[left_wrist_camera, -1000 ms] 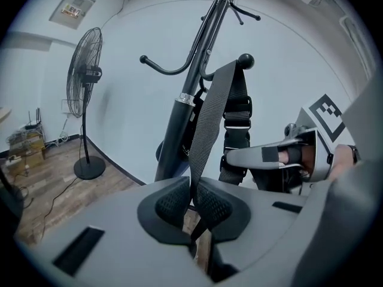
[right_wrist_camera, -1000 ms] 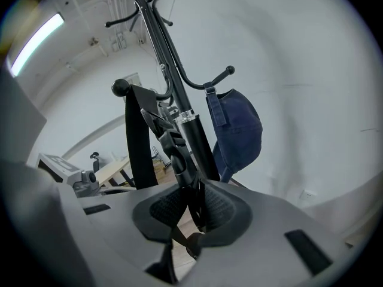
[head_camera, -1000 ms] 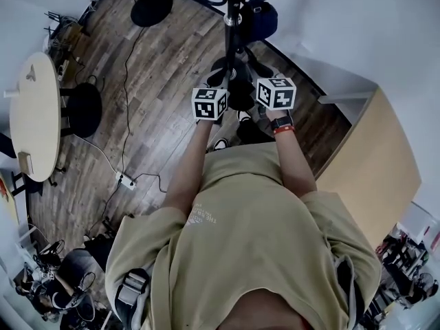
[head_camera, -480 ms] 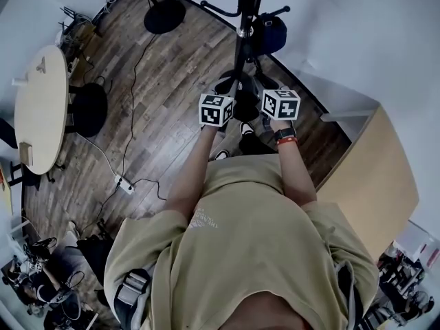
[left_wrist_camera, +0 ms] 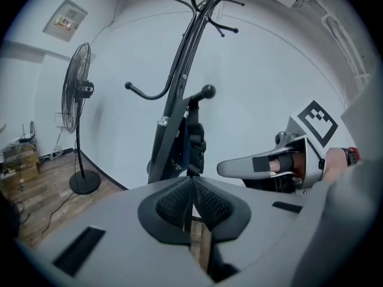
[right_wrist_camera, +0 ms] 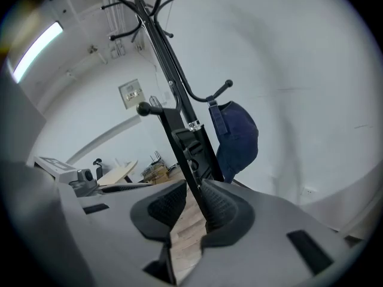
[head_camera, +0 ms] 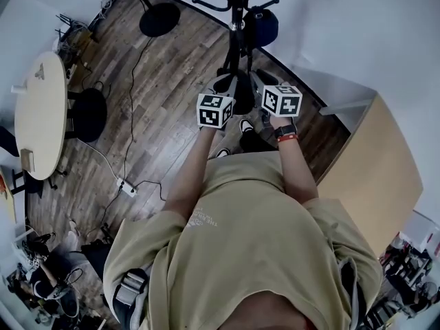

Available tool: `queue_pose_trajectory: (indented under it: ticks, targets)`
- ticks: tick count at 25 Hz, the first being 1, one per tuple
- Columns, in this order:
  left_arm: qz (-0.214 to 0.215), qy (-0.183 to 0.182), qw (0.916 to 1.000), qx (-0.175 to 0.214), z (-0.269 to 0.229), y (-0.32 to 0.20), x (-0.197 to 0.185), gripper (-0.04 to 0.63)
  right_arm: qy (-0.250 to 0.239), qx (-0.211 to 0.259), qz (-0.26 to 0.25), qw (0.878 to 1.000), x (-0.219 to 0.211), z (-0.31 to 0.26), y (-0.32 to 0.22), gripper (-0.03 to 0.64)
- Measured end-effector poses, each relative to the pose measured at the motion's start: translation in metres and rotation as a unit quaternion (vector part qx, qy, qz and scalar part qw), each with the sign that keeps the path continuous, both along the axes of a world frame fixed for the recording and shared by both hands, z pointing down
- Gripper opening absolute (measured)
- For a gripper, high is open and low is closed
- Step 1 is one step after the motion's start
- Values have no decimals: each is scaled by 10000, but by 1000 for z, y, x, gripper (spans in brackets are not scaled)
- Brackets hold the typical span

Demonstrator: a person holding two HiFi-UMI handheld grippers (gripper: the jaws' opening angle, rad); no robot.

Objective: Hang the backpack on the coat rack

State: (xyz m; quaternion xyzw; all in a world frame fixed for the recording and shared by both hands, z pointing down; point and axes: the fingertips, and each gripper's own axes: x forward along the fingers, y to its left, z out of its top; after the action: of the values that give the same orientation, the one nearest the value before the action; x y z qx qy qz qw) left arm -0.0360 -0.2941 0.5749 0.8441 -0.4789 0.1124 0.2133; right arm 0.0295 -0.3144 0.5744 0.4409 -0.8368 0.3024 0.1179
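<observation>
The left hand-held gripper (left_wrist_camera: pixel 192 187) has its jaws pressed together on a black strap (left_wrist_camera: pixel 193 141) of the backpack (head_camera: pixel 240 93). The strap's long axis stands nearly upright, running toward 12 o'clock to just beside a knobbed hook (left_wrist_camera: pixel 207 91) of the coat rack (head_camera: pixel 238 2). The right hand-held gripper (right_wrist_camera: pixel 190 197) is narrowly parted, and a black strap passes through the gap along its 3 o'clock pad. The backpack's dark body sits between both grippers against the pole, at the person's 12 o'clock.
</observation>
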Motion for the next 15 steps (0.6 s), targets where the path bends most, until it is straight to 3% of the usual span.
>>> queue_pose_trajectory:
  ticks: [7,15]
  targets:
    - [-226,33,9966,787,-71,6,-11,26,-52,602,334,9976,13,-56,14,87]
    - [-400,88,9852,1665,-149,29,-17,26,14,1406,486,9889,19,-112,37,48]
